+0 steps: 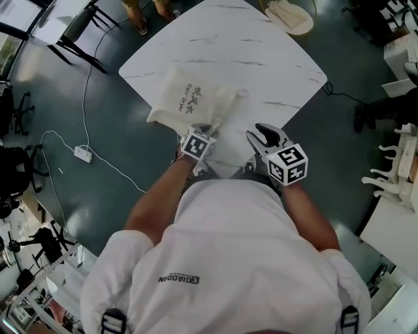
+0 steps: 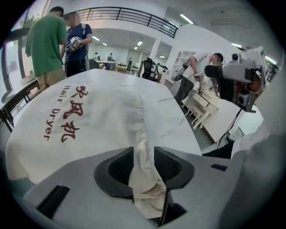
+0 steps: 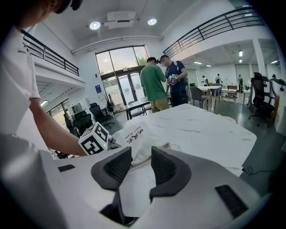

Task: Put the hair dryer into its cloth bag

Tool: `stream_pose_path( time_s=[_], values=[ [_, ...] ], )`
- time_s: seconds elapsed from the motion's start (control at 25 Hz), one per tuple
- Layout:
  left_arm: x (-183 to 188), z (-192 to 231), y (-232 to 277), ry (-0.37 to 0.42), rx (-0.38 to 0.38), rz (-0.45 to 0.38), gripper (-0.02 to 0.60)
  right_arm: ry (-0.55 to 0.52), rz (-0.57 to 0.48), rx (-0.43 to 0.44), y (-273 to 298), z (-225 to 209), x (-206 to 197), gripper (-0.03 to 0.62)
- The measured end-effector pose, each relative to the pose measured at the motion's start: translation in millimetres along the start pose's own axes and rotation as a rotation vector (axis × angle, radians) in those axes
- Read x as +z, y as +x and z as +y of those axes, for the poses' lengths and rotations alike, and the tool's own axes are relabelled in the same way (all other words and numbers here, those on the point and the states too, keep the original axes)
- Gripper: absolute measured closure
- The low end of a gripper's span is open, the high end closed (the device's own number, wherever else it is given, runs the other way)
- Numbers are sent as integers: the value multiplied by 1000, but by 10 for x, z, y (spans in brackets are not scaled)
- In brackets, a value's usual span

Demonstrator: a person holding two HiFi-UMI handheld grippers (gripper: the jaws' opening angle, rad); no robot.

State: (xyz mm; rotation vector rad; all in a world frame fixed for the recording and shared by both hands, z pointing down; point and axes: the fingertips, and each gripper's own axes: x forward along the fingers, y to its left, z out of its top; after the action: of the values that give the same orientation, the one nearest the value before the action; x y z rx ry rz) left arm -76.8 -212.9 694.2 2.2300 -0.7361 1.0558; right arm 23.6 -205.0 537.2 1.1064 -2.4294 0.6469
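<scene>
The cream cloth bag (image 1: 189, 101) printed "Hair Dryer" lies bulging on the white marble table (image 1: 261, 59). No hair dryer shows outside it. My left gripper (image 1: 209, 130) sits at the bag's near, gathered end. In the left gripper view the bunched cloth of the bag's mouth (image 2: 142, 179) runs down between the jaws of that gripper (image 2: 144, 163), which stand slightly apart, while the printed side of the bag (image 2: 89, 120) spreads out beyond. My right gripper (image 1: 264, 134) hovers beside the left one near the table's front corner. In its own view the right gripper (image 3: 141, 167) is open and empty, with the bag (image 3: 134, 138) ahead.
Two people (image 2: 58, 42) stand at the table's far side. A beige-seated chair (image 1: 290, 16) stands beyond the far edge and a dark chair (image 1: 78, 29) at the far left. A cable and power strip (image 1: 83, 154) lie on the floor to the left. White furniture (image 1: 398, 169) stands at the right.
</scene>
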Motion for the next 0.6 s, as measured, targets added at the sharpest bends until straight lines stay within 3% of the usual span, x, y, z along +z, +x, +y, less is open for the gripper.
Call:
stream_pose_path(
  time_s=[0.08, 0.2, 0.36, 0.6],
  values=[
    [47, 25, -154, -4, -4, -47, 427, 3, -12, -29, 2, 53, 15, 496],
    [101, 59, -450, -10, -23, -125, 497, 9, -31, -66, 13, 161, 28, 563],
    [93, 76, -874, 6, -45, -196, 543, 26, -65, -88, 1, 367, 41, 572],
    [52, 31, -1362, 13, -61, -261, 554, 100, -87, -67, 4, 591, 14, 572]
  ],
)
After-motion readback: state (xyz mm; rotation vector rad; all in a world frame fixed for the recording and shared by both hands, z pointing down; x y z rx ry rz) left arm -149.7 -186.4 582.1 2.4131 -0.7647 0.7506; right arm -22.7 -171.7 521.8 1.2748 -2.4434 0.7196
